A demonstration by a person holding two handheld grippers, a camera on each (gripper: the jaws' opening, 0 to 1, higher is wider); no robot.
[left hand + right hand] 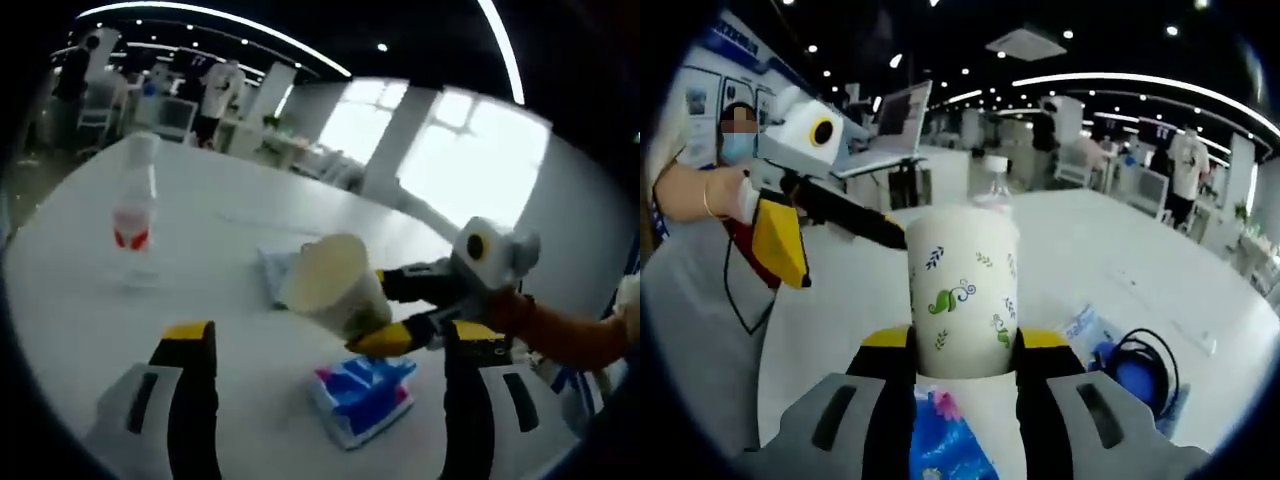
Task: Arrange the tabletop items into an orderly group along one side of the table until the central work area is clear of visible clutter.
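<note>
A white paper cup (962, 290) with leaf prints was held above the bench; a clear bottle (135, 205) stood upright; a blue tissue pack (362, 397) lay flat.

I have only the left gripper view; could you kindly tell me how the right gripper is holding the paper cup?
Observer: In the right gripper view the paper cup stands upright between the jaws of the right gripper, which press on its lower wall from both sides.
Operator: Thank you. Is the cup plain?
Observer: No, its white wall carries green and blue leaf sprigs.
Operator: Is there anything on the table that I am missing?
Observer: Yes, a coiled black cable lies on a blue item on the table, apart from the cup.
</note>
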